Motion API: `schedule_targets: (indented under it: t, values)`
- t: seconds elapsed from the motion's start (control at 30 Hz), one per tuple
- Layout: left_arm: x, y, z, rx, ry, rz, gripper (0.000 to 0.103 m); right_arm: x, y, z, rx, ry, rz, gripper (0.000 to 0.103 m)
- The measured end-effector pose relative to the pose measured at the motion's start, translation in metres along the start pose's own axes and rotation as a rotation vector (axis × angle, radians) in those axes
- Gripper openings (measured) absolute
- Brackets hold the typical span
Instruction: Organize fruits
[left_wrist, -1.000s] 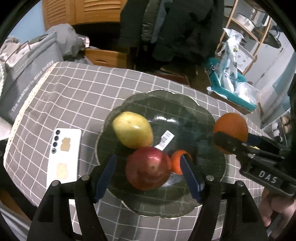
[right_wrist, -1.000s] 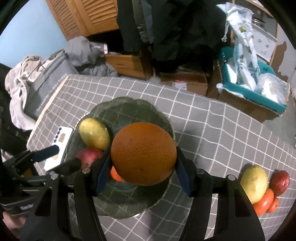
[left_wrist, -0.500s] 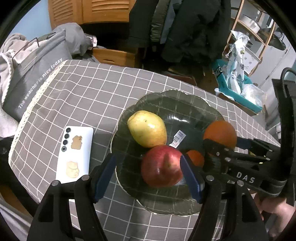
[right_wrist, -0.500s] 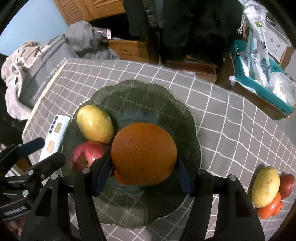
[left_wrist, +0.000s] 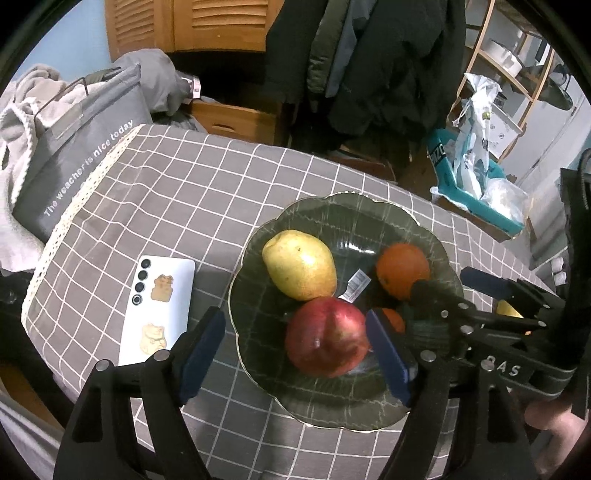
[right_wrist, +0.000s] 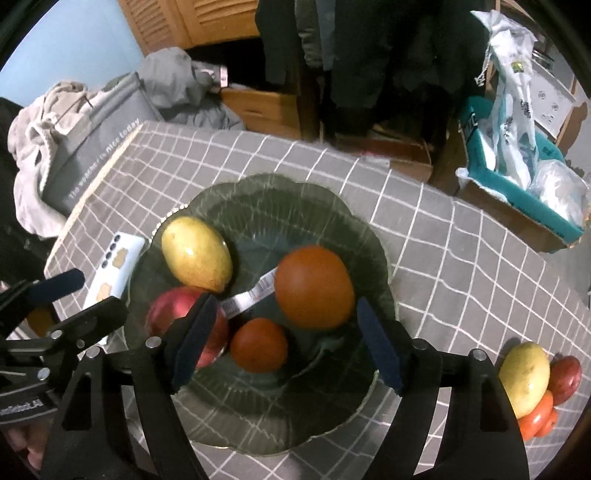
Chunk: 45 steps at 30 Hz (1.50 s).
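A dark green scalloped plate (right_wrist: 354, 229) (left_wrist: 332, 210) sits on the grey checked tablecloth. In it lie a yellow pear (right_wrist: 195, 254) (left_wrist: 299, 264), a red apple (right_wrist: 173, 310) (left_wrist: 325, 336), a small orange (right_wrist: 258, 345) and a large orange (right_wrist: 314, 288) (left_wrist: 402, 269). My right gripper (right_wrist: 284, 343) is open just above the plate, the large orange free between and ahead of its jaws. My left gripper (left_wrist: 295, 354) is open and empty over the plate's near rim, beside the apple.
A white phone (left_wrist: 157, 310) lies left of the plate. A loose pile of a pear, red fruit and orange fruits (right_wrist: 532, 380) sits at the table's right edge. A barcode label (right_wrist: 251, 295) lies in the plate. A grey bag (left_wrist: 74, 155) stands beyond the table's left edge.
My right gripper lowered the large orange into the plate and opened, letting it go. My left gripper drifted left and back a little.
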<state>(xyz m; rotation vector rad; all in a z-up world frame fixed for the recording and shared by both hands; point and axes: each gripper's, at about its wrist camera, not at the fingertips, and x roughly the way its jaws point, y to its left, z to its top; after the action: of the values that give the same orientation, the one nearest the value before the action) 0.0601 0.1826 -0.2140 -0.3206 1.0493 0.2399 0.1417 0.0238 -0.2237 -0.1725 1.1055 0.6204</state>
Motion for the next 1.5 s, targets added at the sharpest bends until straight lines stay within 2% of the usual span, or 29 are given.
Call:
schedule_targets:
  t: [0.23, 0.63, 0.8, 1.23, 1.5]
  values:
    - [-0.018, -0.010, 0.004, 0.009, -0.037, -0.015, 0.080, -0.033, -0.005, 0.002, 0.001, -0.062, -0.063, 0.079]
    - [-0.058, -0.032, 0.008, 0.050, -0.106, -0.052, 0.080, -0.109, -0.017, -0.007, -0.007, -0.218, -0.180, 0.079]
    - [-0.075, -0.039, 0.009, 0.067, -0.137, -0.072, 0.085, -0.138, -0.022, -0.010, 0.011, -0.275, -0.188, 0.079]
    - [-0.116, -0.070, 0.007, 0.145, -0.221, -0.096, 0.086, -0.204, -0.021, -0.031, -0.015, -0.414, -0.234, 0.079]
    - [-0.144, -0.086, 0.006, 0.187, -0.286, -0.106, 0.092, -0.239, -0.037, -0.046, 0.017, -0.489, -0.227, 0.083]
